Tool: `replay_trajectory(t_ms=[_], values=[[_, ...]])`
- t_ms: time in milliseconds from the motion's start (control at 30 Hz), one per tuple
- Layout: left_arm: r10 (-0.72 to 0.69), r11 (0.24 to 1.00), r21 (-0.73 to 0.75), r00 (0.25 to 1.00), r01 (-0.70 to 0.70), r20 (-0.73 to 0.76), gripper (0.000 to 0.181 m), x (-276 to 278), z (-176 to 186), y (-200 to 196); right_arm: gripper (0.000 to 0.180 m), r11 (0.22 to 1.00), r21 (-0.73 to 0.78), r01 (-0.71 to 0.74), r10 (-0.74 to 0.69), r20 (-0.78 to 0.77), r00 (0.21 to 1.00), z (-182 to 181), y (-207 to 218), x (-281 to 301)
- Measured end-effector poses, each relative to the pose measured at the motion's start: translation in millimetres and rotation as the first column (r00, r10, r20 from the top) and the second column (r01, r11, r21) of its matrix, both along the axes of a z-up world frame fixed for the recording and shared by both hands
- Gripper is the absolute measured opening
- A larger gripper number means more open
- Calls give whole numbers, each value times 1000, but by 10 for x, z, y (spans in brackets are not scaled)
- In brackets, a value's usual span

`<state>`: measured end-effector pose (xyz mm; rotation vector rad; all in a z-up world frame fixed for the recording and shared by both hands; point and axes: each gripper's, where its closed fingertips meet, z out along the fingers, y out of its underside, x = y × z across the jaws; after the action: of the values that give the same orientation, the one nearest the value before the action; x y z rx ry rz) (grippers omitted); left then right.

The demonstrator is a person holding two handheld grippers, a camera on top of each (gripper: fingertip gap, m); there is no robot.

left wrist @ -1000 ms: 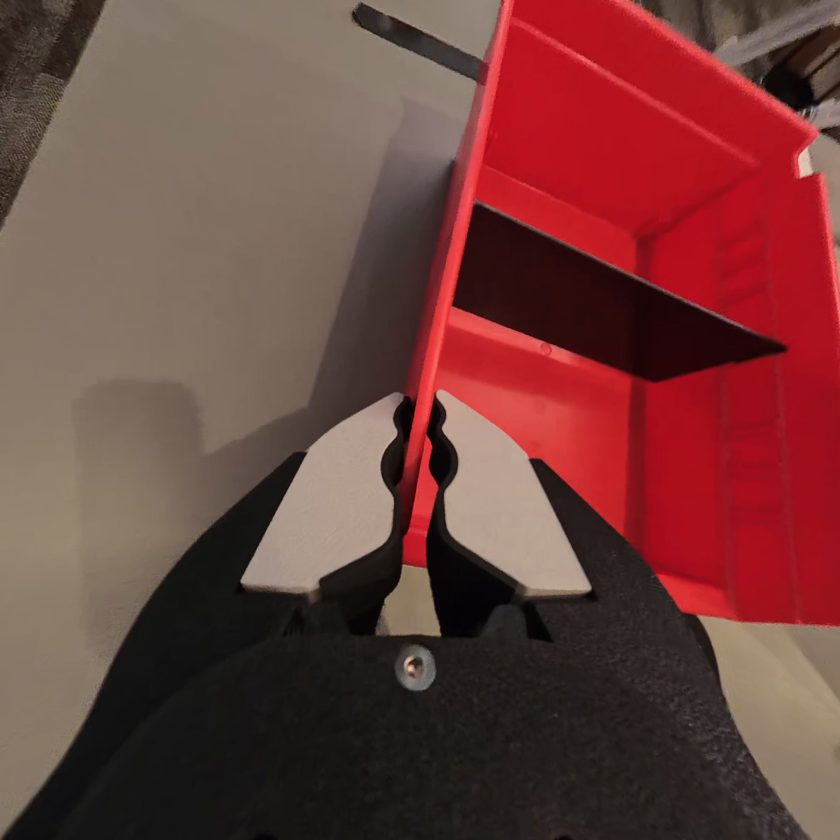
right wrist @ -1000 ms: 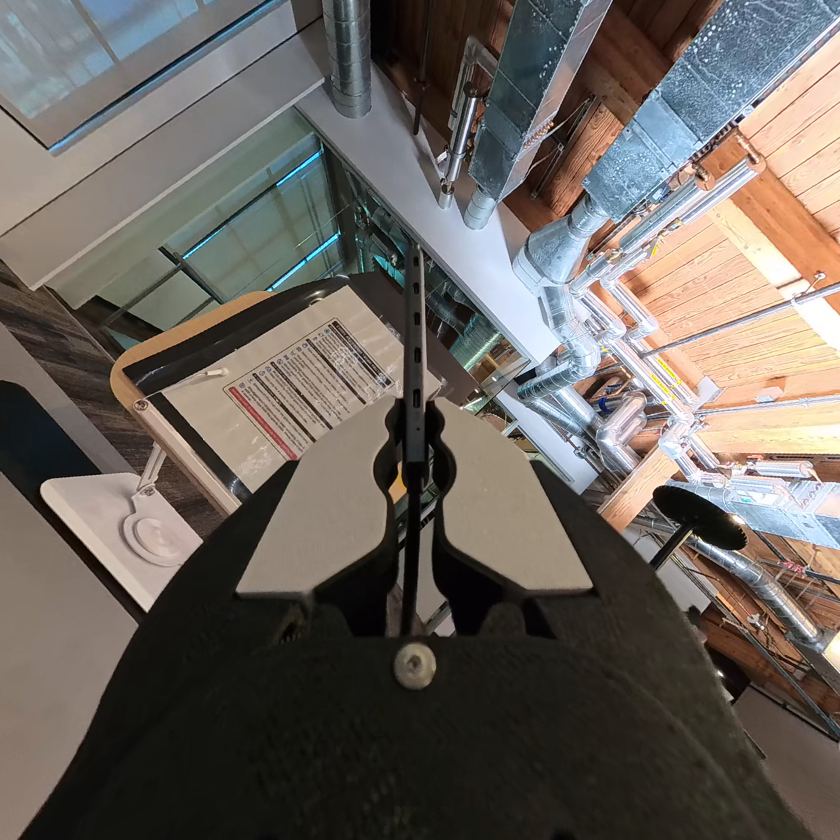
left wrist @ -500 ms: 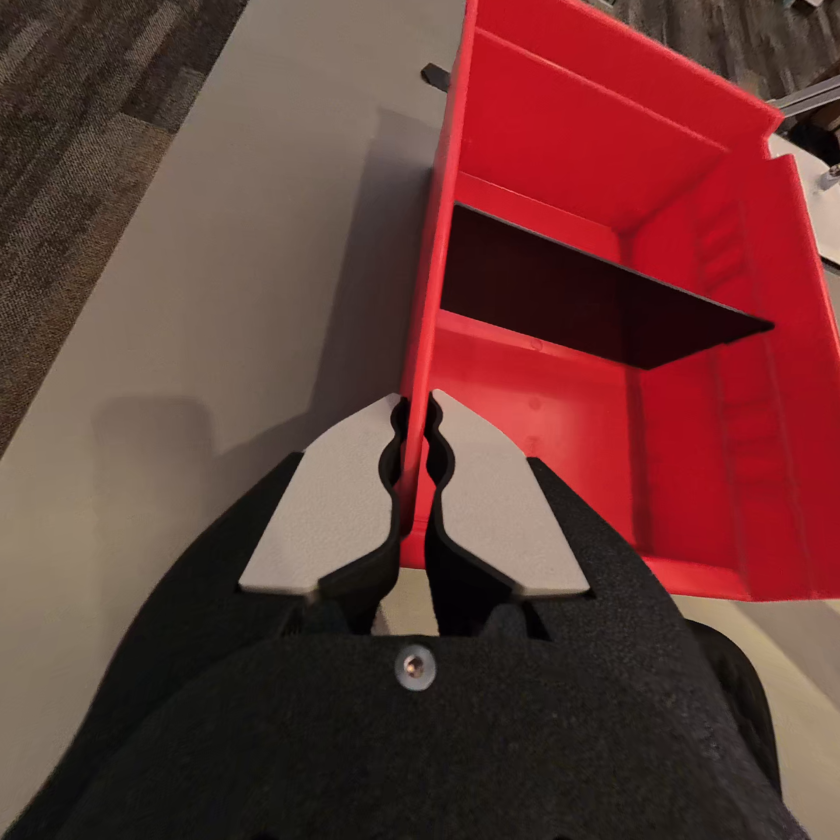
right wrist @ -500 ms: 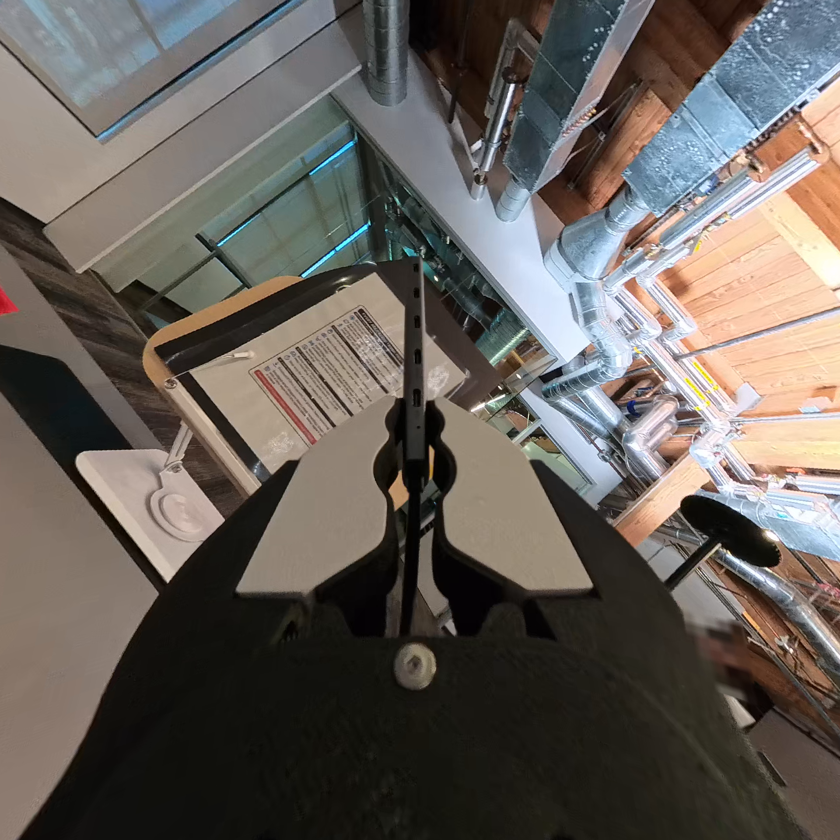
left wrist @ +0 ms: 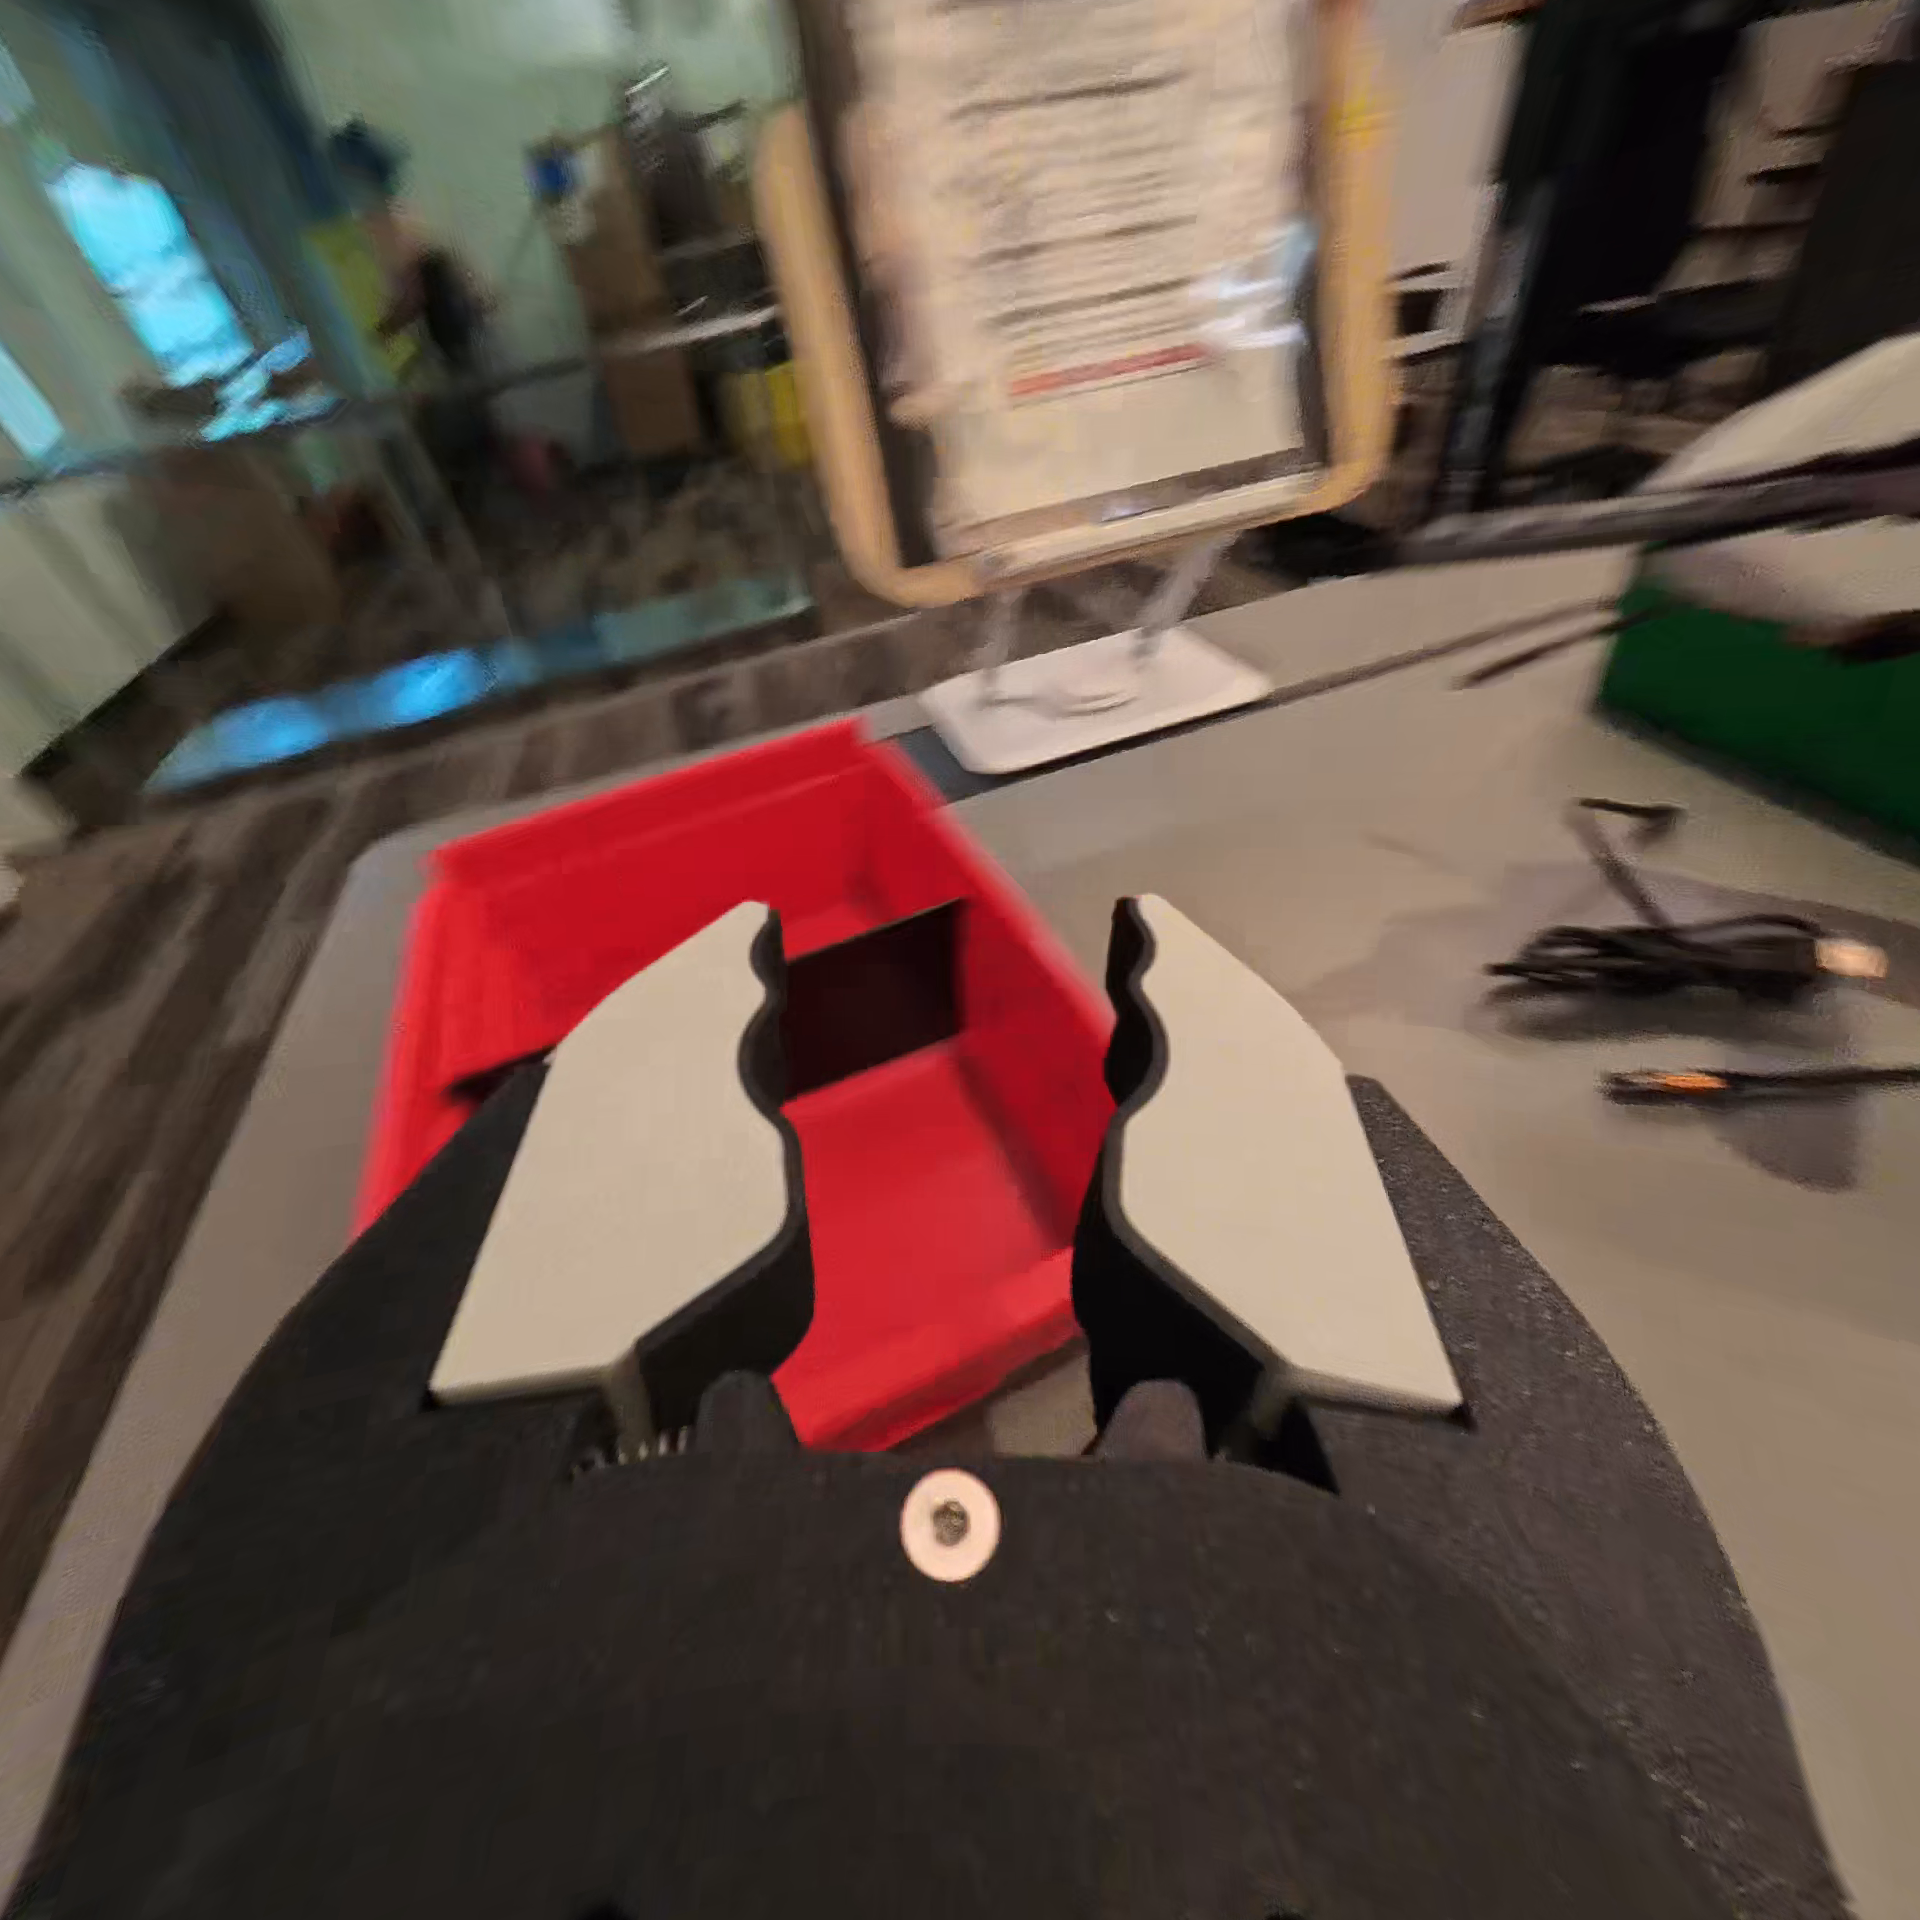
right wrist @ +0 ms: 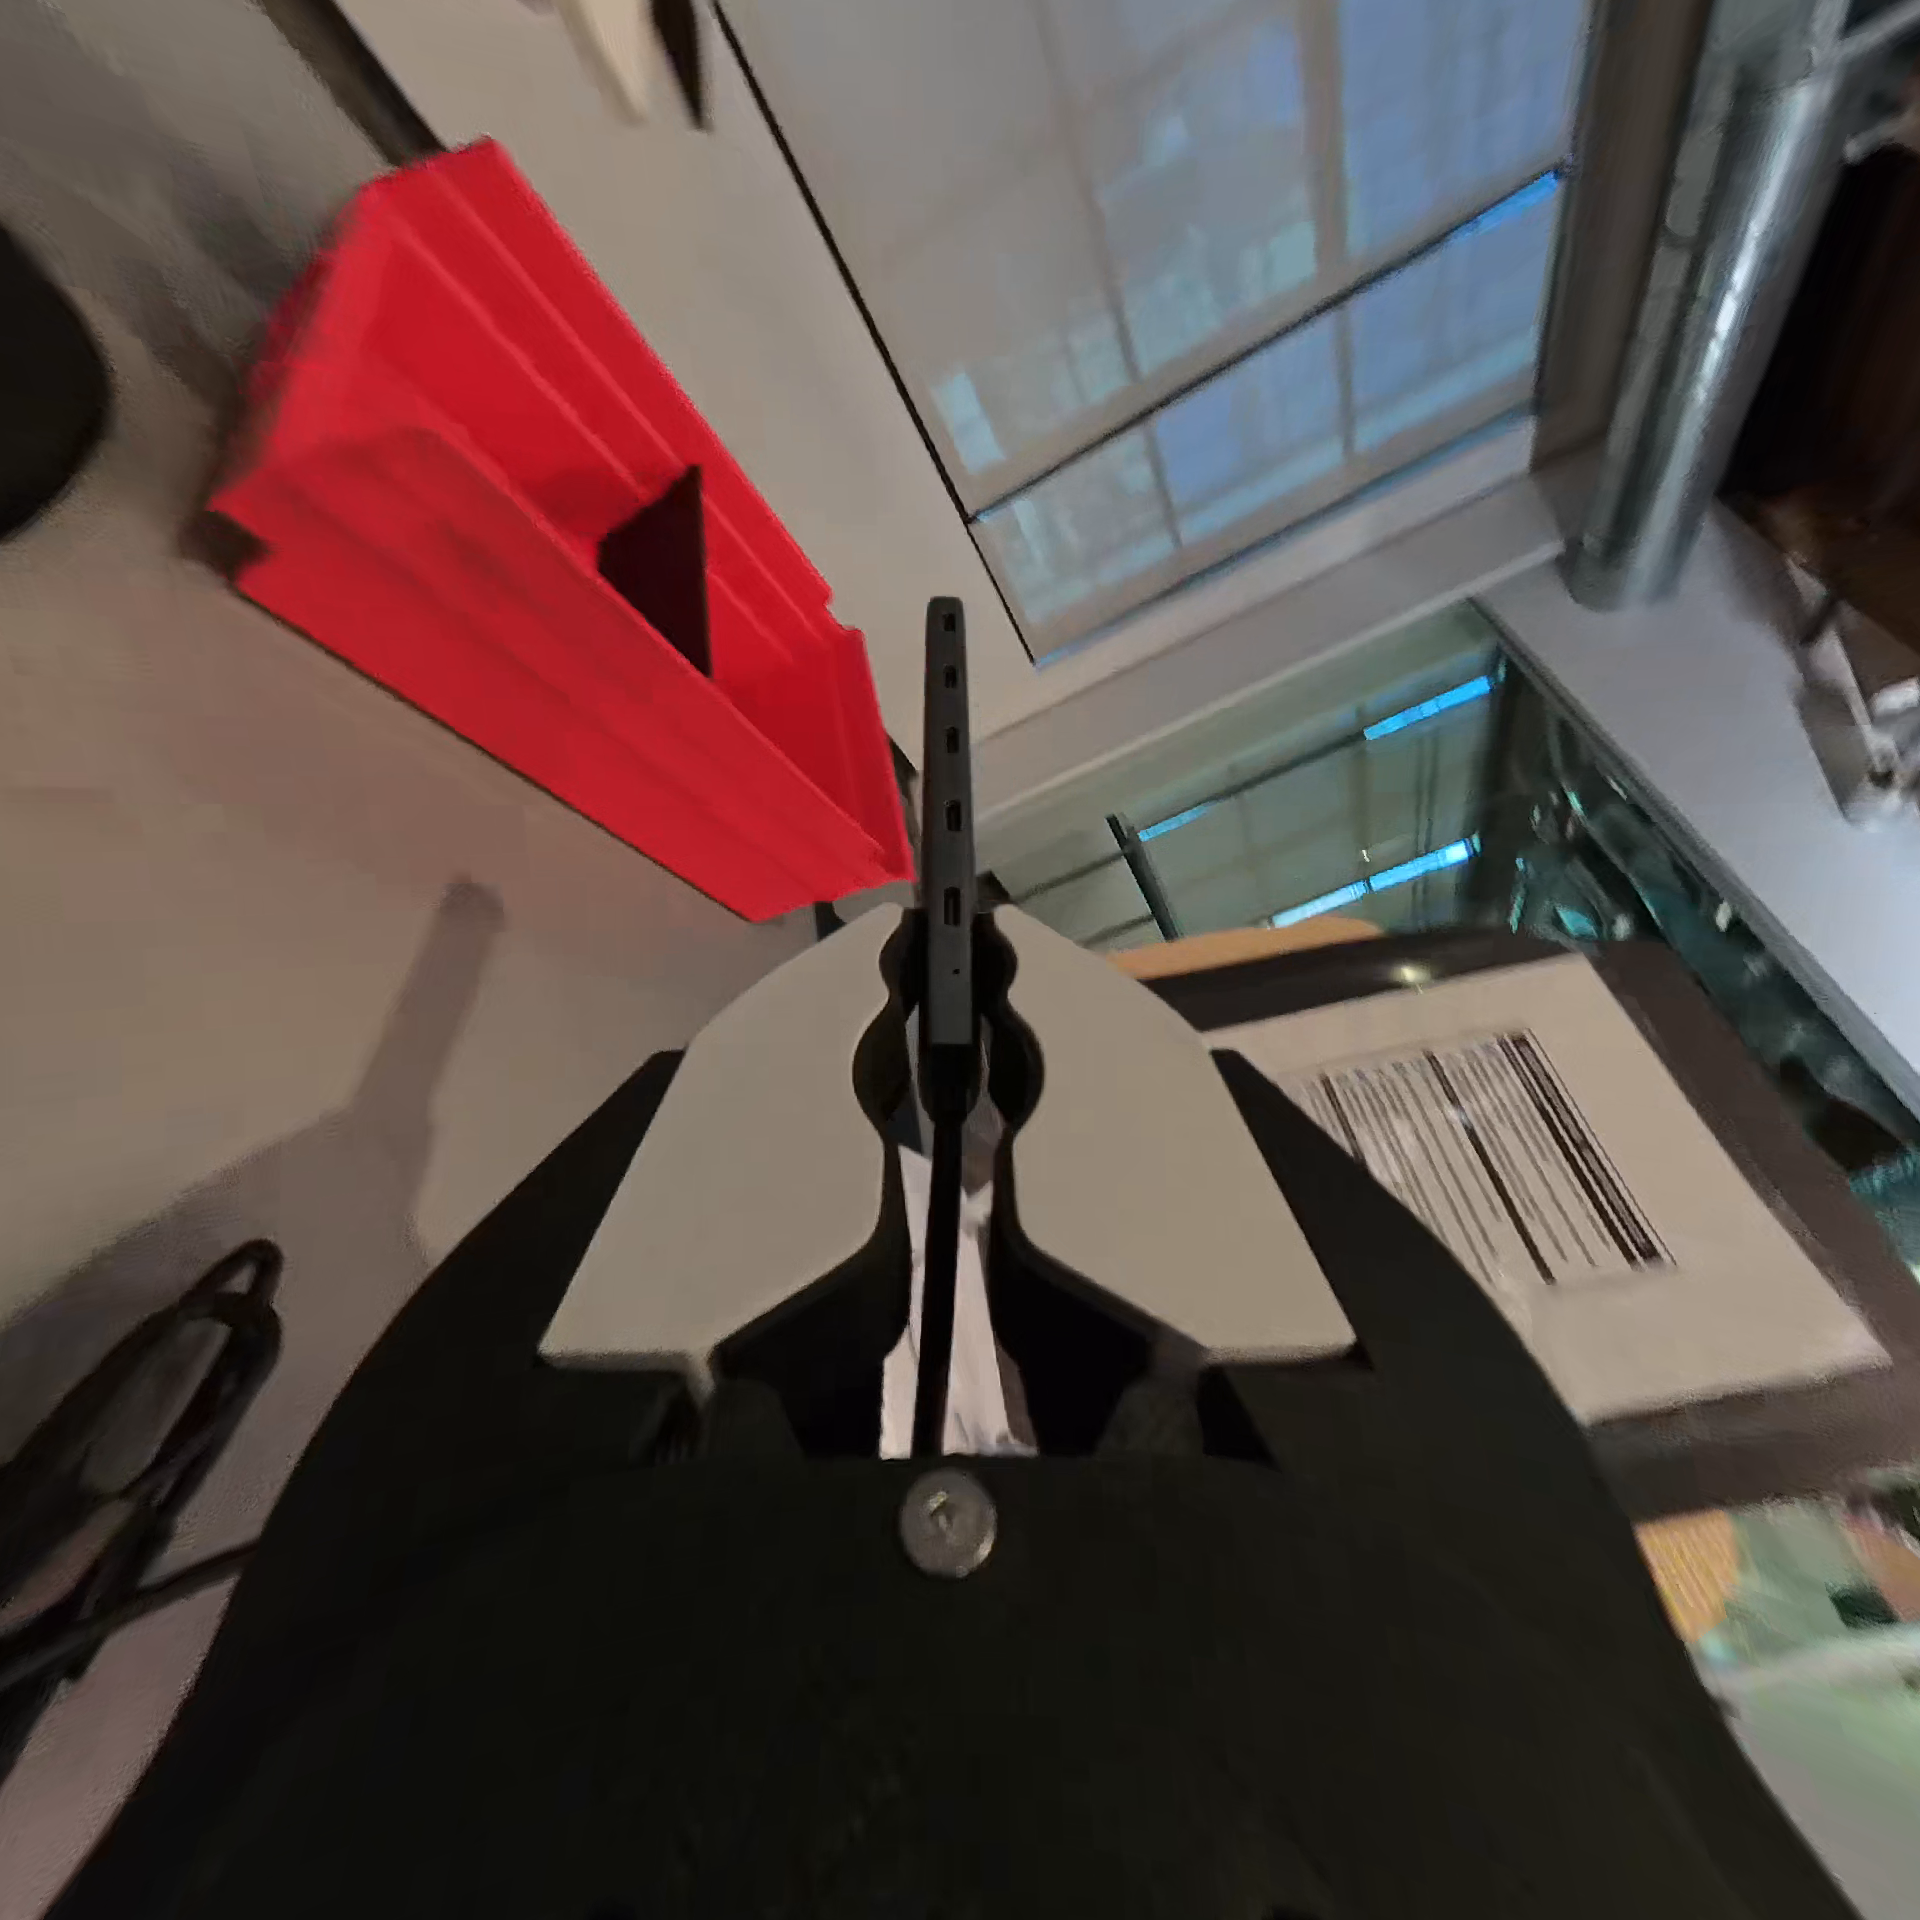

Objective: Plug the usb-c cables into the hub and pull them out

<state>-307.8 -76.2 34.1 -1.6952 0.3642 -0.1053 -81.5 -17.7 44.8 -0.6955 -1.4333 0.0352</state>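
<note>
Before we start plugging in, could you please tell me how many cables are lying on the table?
2: a coiled black cable right of the red bin, and a straight one nearer. Blur may hide others.

Left wrist view is pretty smeary: everything behind the red bin (left wrist: 644,935) is motion-blurred, the framed sign (left wrist: 1091,312) totally unreadable, cables (left wrist: 1662,961) right of the bin soft too. Light's even and indoor, fairly bright, soft shadows beside the cables. Right wrist view is sharper around the hub (right wrist: 949,821), blurry toward the edges, with wide-angle stretching and cool window light (right wrist: 1247,343) above it.
</note>
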Motion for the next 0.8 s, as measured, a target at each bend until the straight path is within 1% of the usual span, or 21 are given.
replay_trajectory(t_ms=[33, 100, 167, 267, 300, 367, 400, 433, 467, 567, 633, 667, 700, 733, 767, 800], values=[[-90, 996, 20, 996, 91, -25, 57, 289, 33, -26, 10, 999, 7, -47, 47, 21, 999, -91, -74, -78], [-252, 968, 2, 967, 253, -45, 62, 744, 82, -76, 11, 992, 11, -124, 123, 46, 991, -219, -220, -209], [-366, 931, -18, 930, 365, -28, 61, 994, 173, -95, 10, 980, 37, -197, 194, 65, 979, -272, -401, -309], [-506, 859, -93, 862, 503, -12, 57, 1118, 227, -48, 11, 961, 80, -266, 260, 78, 962, -242, -636, -407], [-565, 818, -137, 825, 559, -3, 56, 1147, 214, -55, 11, 957, 96, -274, 266, 86, 960, -231, -684, -428], [-678, 699, -252, 732, 669, 64, 52, 1239, 173, -125, 11, 950, 134, -282, 270, 100, 957, -221, -749, -461], [-710, 644, -311, 697, 699, 96, 50, 1285, 140, -154, 11, 948, 146, -282, 267, 113, 957, -234, -763, -476], [-733, 601, -365, 672, 711, 104, 45, 1329, 100, -173, 10, 946, 157, -283, 265, 126, 956, -252, -775, -490], [-750, 573, -411, 656, 709, 84, 42, 1369, 44, -184, 10, 944, 167, -283, 262, 138, 955, -274, -782, -502], [-771, 539, -575, 635, 615, -44, 47, 1414, -246, -206, 10, 939, 207, -276, 246, 163, 956, -332, -783, -528], [-790, 489, -666, 610, 564, -63, 45, 1437, -422, -260, 11, 929, 259, -266, 235, 144, 961, -316, -785, -527], [-795, 466, -700, 603, 541, -62, 33, 1440, -496, -278, 11, 920, 287, -265, 238, 126, 963, -294, -799, -523], [-805, 429, -735, 592, 525, -46, 27, 1440, -566, -314, 11, 916, 303, -263, 239, 115, 964, -284, -806, -520], [-810, 390, -770, 586, 504, -26, 26, 1431, -636, -347, 11, 913, 308, -267, 236, 136, 962, -323, -798, -523], [-799, 373, -797, 601, 475, -16, 26, 1421, -701, -350, 11, 919, 301, -255, 215, 160, 963, -381, -748, -533], [-774, 386, -804, 633, 452, -15, 25, 1426, -756, -322, 11, 933, 280, -225, 178, 186, 966, -449, -656, -541]])
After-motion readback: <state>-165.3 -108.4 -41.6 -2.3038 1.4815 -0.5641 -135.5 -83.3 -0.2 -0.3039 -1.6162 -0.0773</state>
